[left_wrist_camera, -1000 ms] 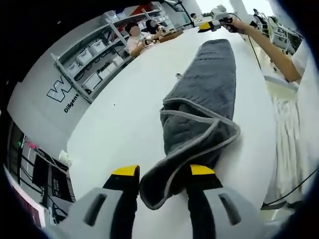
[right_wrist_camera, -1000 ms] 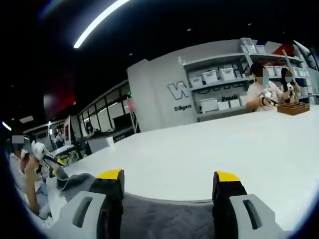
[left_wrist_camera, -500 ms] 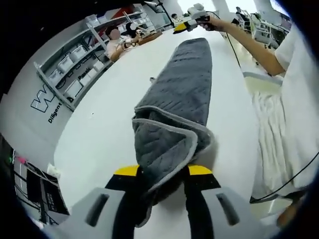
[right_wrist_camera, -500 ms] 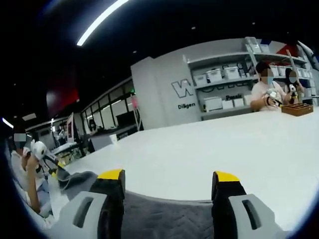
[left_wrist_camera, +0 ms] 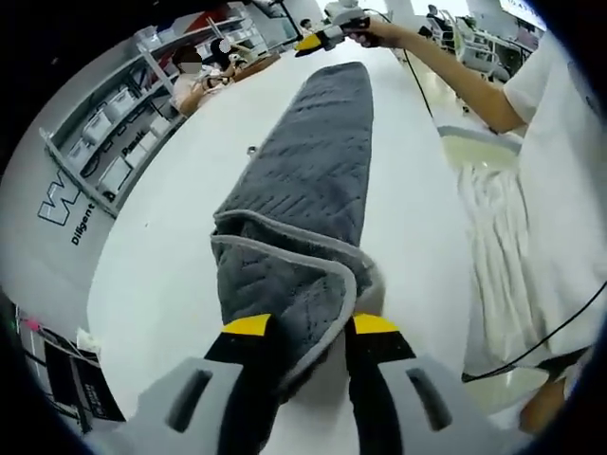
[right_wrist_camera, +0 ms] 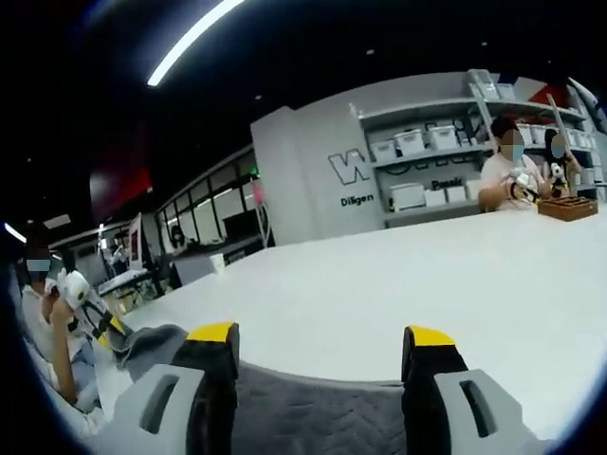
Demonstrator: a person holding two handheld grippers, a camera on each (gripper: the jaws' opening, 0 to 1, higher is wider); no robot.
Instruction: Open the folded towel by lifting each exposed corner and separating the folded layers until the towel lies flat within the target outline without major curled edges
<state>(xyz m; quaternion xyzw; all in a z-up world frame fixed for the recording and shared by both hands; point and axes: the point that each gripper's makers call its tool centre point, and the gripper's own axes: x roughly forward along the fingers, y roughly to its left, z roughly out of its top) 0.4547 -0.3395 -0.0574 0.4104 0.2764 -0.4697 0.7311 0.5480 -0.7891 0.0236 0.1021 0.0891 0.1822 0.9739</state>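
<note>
A long grey quilted towel [left_wrist_camera: 313, 171] lies lengthwise on the white table [left_wrist_camera: 171, 246]. Its near end is folded over, showing a pale hem. That doubled end runs between the yellow-tipped fingers of my left gripper [left_wrist_camera: 311, 324], which is shut on it. At the far end a hand holds my right gripper [left_wrist_camera: 327, 36] at the towel's edge. In the right gripper view the towel [right_wrist_camera: 322, 417] lies flat across the base of my right gripper [right_wrist_camera: 321, 334], whose jaws stand wide apart, open. The left gripper [right_wrist_camera: 90, 305] shows far off, holding the lifted towel end.
The table [right_wrist_camera: 427, 284] stretches wide around the towel. Two people sit at its far side by a wooden box [right_wrist_camera: 567, 206]. Behind them are shelves with white bins [right_wrist_camera: 417, 142]. A person in white [left_wrist_camera: 560, 171] stands along the table's right edge, with a black cable.
The towel's folded end now sits deeper between the left jaws, which stand closer together. The left view has swung, so the towel looks straighter. The right gripper view is nearly the same.
</note>
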